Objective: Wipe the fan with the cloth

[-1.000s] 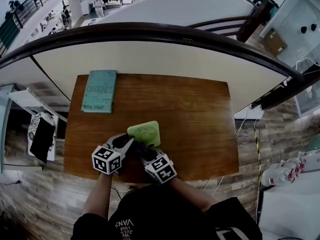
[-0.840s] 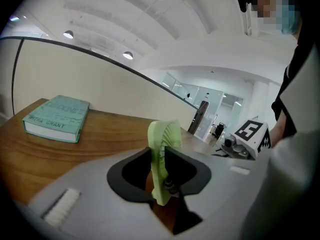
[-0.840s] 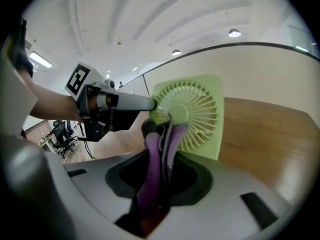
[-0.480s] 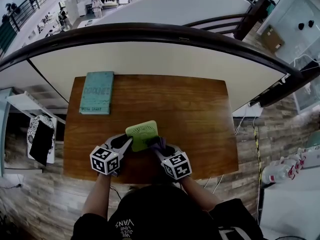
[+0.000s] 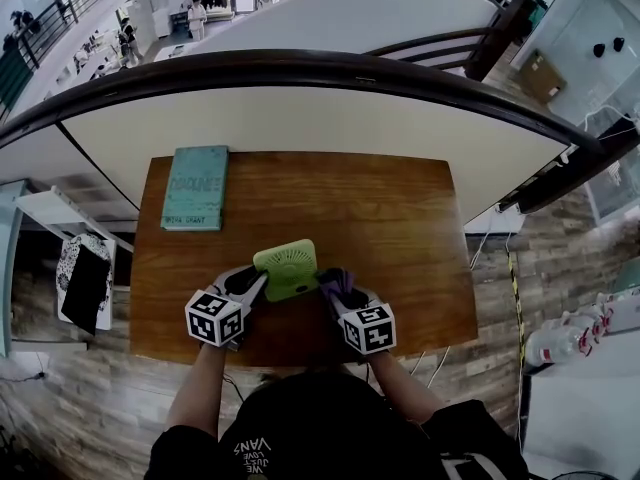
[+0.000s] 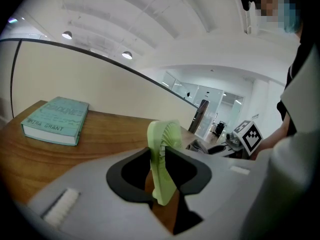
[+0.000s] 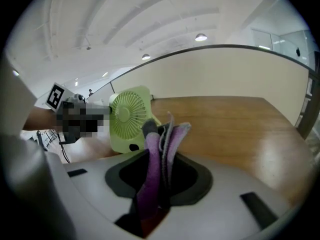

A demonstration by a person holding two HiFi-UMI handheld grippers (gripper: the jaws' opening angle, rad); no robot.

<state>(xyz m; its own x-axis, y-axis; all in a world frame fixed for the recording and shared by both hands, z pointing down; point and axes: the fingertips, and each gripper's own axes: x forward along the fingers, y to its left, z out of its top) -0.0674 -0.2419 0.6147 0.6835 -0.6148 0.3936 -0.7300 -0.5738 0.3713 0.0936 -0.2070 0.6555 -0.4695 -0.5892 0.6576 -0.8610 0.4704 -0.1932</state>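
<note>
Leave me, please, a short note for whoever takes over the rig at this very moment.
Left gripper: shut on the edge of the green fan, steadying it on the wooden table, near the person's side.
Right gripper: shut on the purple cloth, just right of the fan. Whether the cloth touches the fan cannot be told.
Done: fan steadied, cloth gripped. How much is already wiped does not show.
Left: probably bring the cloth onto the fan's grille and sides and wipe.
</note>
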